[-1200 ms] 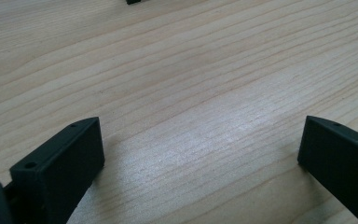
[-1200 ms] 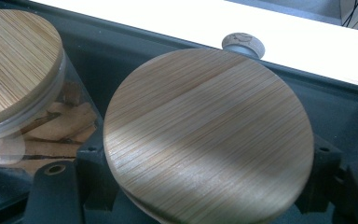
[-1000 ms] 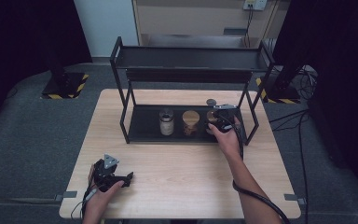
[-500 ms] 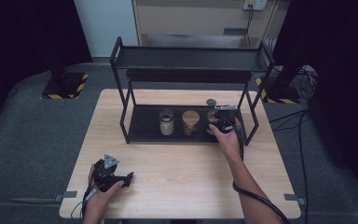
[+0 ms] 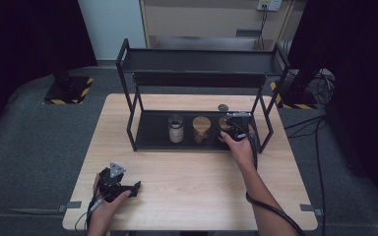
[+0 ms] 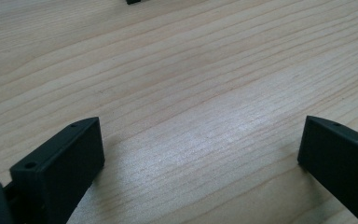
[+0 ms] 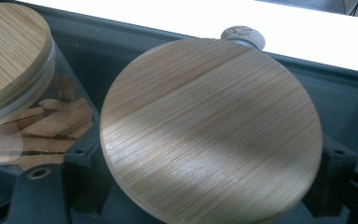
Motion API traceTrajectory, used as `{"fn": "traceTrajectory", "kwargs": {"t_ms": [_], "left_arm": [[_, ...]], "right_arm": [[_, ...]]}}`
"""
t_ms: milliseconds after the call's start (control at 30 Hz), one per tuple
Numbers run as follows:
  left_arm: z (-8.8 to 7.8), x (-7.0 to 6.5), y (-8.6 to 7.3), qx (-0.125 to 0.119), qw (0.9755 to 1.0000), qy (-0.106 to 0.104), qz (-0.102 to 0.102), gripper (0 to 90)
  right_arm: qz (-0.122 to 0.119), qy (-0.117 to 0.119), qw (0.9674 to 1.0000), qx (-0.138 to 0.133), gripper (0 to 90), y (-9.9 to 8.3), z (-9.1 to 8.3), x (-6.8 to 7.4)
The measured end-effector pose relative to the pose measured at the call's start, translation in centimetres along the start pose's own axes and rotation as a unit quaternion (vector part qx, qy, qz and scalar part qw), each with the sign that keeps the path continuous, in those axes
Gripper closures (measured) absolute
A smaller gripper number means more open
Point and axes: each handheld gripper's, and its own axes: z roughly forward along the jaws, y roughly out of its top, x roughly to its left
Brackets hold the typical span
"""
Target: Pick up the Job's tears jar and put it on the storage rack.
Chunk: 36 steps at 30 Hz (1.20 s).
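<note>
Bamboo-lidded jar (image 7: 209, 135) between right gripper (image 7: 205, 186) jaws

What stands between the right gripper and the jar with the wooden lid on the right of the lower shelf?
Nothing visible does. In the right gripper view the jar's wooden lid sits directly between the right gripper's two jaws, one on each side. The neighbouring jar stands beside it, not in between.

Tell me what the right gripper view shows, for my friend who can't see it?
A big round wooden lid on a jar sits between the right gripper's two black jaws, on a dark shelf tray. To its left stands another glass jar with a wooden lid, holding pale brown pieces. Behind, a small cork-like knob peeks over the lid, by the light wooden table.
</note>
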Motion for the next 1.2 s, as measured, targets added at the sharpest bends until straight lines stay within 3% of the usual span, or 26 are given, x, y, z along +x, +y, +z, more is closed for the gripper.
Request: {"fn": "traceTrajectory", "kwargs": {"t_ms": [400, 833, 1200], "left_arm": [[0.0, 0.0, 0.0, 0.000, 1.0000, 0.000, 0.000, 0.0], [0.0, 0.0, 0.0, 0.000, 1.0000, 0.001, 0.000, 0.0], [0.0, -0.1, 0.0, -0.001, 1.0000, 0.001, -0.001, 0.0]], "right_arm": [[-0.003, 0.006, 1.0000, 0.001, 7.3, -0.6, -0.6, -0.2], [-0.003, 0.010, 0.9999, -0.008, 6.1, -0.9, -1.9, -0.5], [-0.003, 0.014, 0.9999, 0.000, 5.8, -1.1, -2.2, 0.0]]}}
